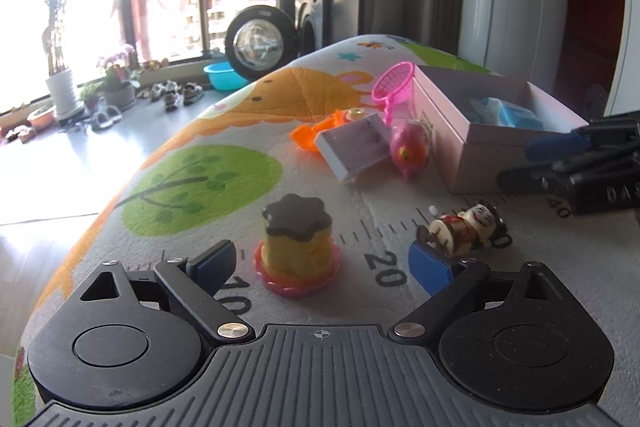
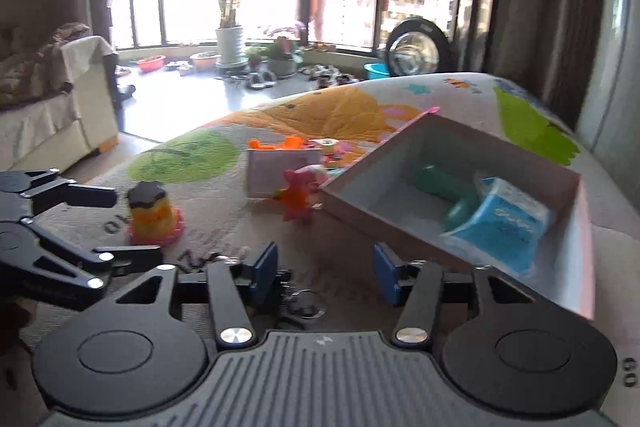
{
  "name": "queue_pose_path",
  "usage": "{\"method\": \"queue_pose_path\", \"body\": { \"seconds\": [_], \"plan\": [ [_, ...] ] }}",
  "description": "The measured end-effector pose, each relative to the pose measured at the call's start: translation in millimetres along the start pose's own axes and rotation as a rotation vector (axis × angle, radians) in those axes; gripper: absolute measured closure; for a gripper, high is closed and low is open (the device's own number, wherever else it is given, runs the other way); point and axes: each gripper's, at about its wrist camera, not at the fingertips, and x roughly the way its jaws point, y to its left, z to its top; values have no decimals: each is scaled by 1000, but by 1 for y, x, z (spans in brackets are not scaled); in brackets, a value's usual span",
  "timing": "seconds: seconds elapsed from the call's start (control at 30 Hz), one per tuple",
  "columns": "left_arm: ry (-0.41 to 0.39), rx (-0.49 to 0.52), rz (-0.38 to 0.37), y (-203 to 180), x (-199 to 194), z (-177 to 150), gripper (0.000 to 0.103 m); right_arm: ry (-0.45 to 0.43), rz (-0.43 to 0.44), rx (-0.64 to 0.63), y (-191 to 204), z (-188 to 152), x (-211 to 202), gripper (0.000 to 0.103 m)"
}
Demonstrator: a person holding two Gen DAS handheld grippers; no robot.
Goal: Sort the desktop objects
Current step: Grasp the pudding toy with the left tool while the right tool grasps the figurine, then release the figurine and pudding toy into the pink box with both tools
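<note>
My left gripper [image 1: 322,265] is open, its jaws on either side of a yellow toy pudding [image 1: 298,247] with a brown top on a pink base; it also shows in the right wrist view [image 2: 154,215]. A small monkey figure [image 1: 466,225] lies by the left gripper's right finger. My right gripper [image 2: 326,273] is open and empty beside the pink box [image 2: 460,187], which holds a blue packet [image 2: 508,223] and a teal item [image 2: 440,183]. The left gripper shows at the left edge of the right wrist view [image 2: 100,223], and the right gripper at the right edge of the left wrist view [image 1: 568,155].
A white box [image 1: 356,147], a pink pig toy [image 1: 410,147], an orange toy [image 1: 316,131] and a pink net scoop [image 1: 394,85] lie by the pink box [image 1: 492,131]. The play mat [image 1: 200,171] drops off at the left edge. A key ring [image 2: 304,301] lies under the right gripper.
</note>
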Motion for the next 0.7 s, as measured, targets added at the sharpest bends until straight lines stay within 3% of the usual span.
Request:
{"method": "queue_pose_path", "body": {
  "seconds": [0.07, 0.17, 0.3, 0.5, 0.63, 0.7],
  "plan": [
    [4, -30, 9, 7, 0, 1, 6, 12, 17, -48, 17, -4, 8, 25],
    [12, -56, 6, 11, 3, 3, 6, 45, 28, -98, 37, -11, 25, 25],
    [18, -40, -4, 8, 5, 3, 6, 60, 49, -82, 43, -15, 32, 35],
    [67, -18, 9, 0, 22, 7, 6, 37, 26, -51, 33, -28, -10, 35],
    [113, -25, 8, -7, 40, 11, 7, 31, -41, -14, 16, -45, -44, 35],
    [126, -18, 25, -11, 46, 13, 21, 33, -83, 6, 6, -51, -58, 35]
  ]
}}
